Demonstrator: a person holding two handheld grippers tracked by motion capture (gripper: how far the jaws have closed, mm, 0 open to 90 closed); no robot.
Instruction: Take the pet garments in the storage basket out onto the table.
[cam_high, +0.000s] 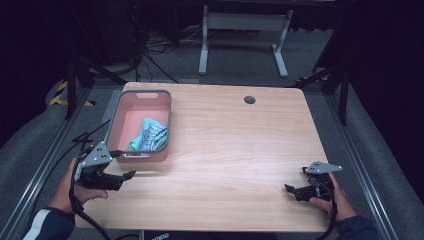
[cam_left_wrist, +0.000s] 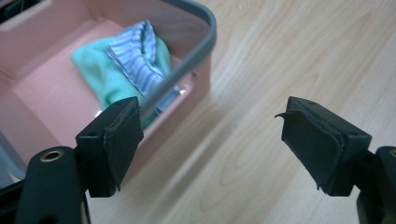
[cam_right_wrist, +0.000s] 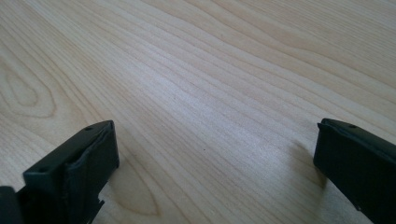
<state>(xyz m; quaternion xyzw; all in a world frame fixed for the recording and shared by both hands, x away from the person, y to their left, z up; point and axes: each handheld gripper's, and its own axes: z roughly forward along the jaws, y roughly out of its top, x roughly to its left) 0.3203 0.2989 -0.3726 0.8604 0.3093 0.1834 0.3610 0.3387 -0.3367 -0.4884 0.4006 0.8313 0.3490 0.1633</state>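
A pink bin (cam_high: 125, 112) with a grey rim stands at the table's left side and holds a bundled green and blue-striped cloth (cam_high: 149, 135). My left gripper (cam_high: 127, 176) hovers just in front of the bin's near right corner, open and empty. In the left gripper view the bin (cam_left_wrist: 46, 93) and cloth (cam_left_wrist: 126, 60) lie beyond the left jaw, and the gripper (cam_left_wrist: 212, 140) has bare wood between its jaws. My right gripper (cam_high: 291, 189) rests low at the table's front right, open, far from the bin. The right gripper view has its gripper (cam_right_wrist: 217, 158) spread wide over plain wood.
The wooden table (cam_high: 230, 145) has a round cable hole (cam_high: 249, 100) near its far edge. Black cables trail off the left edge. A white table frame (cam_high: 243, 30) stands on the floor beyond.
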